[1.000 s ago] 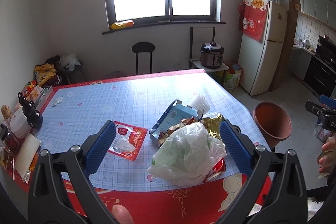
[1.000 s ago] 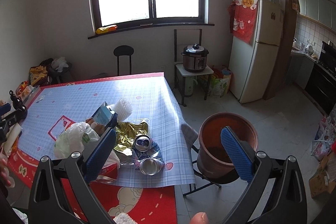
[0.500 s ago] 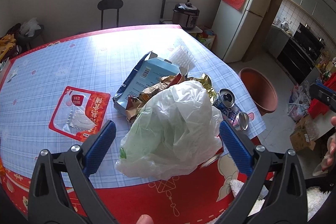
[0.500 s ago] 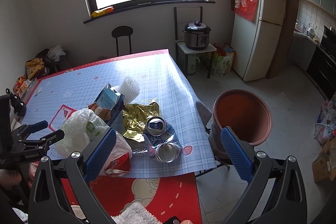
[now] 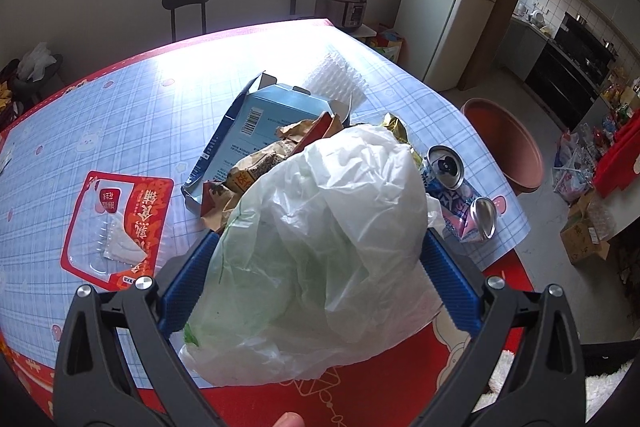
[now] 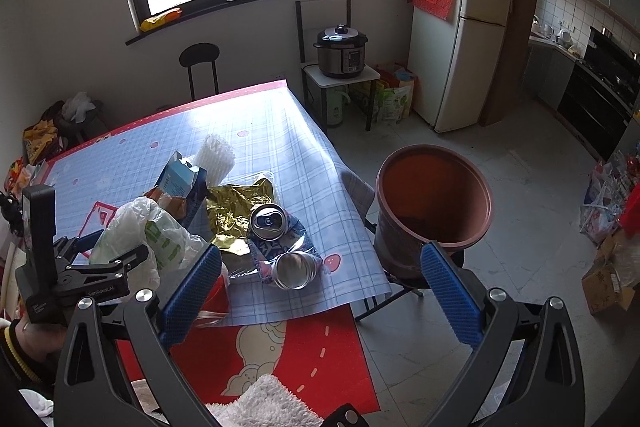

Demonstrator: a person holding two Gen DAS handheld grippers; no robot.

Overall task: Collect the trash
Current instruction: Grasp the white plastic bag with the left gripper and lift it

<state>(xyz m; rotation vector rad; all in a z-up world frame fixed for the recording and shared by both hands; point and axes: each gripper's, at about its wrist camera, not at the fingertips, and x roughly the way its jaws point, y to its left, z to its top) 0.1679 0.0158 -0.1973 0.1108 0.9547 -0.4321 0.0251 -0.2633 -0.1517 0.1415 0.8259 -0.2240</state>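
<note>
A crumpled white plastic bag lies at the table's near edge. My left gripper is open with a blue finger on each side of the bag; it also shows in the right wrist view around the bag. Behind the bag lie a blue carton, snack wrappers, gold foil, a crushed can and a red-and-clear package. My right gripper is open and empty, off the table's right corner, above the floor. A brown bin stands beside the table.
The blue checked tablecloth has a red border. A black stool, a rice cooker on a small stand and a fridge stand beyond the table. Bags and boxes lie on the floor at right.
My left gripper has come forward and down over the table until its open fingers bracket the white bag. My right gripper has shifted slightly, still open beside the bin.
</note>
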